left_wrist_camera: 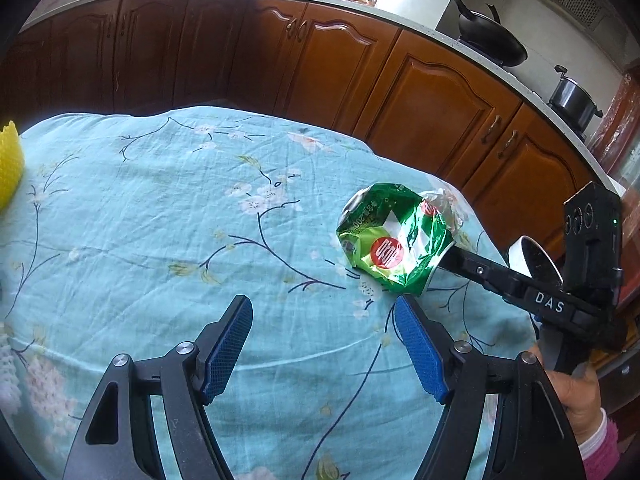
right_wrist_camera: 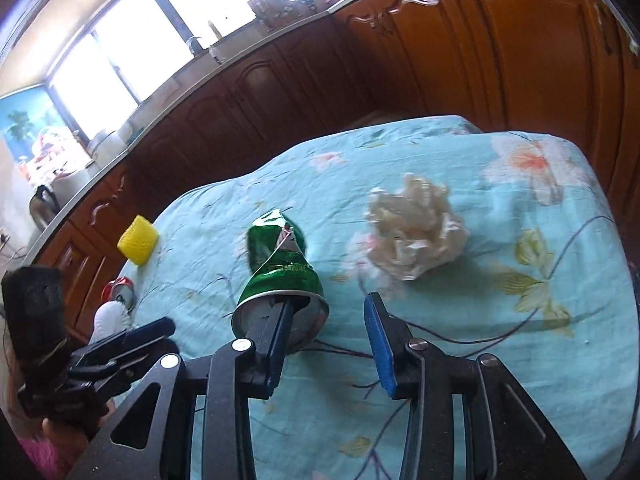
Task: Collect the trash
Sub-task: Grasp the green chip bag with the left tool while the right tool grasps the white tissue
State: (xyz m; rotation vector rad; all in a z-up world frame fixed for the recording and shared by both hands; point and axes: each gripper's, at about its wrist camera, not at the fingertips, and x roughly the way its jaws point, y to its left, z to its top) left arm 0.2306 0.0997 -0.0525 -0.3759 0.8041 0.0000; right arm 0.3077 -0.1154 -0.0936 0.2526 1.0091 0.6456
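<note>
My right gripper (right_wrist_camera: 326, 316) stands unclenched, one finger inside the crushed green can (right_wrist_camera: 280, 264); my left gripper (left_wrist_camera: 324, 320) gapes empty above bare tablecloth (left_wrist_camera: 160, 208).

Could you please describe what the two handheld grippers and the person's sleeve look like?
Both the left gripper and the right gripper have black frames, silver pivot bolts and blue textured fingers. The right one bears white "DAS" lettering. The sleeve is pink.

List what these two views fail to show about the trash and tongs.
- Right wrist view: one fingertip of the right tongs vanishes at the crushed green can; inside or behind, unclear.
- Right wrist view: red can partly hidden by the left tongs.
- Left wrist view: yellow object cut by the left edge.
</note>
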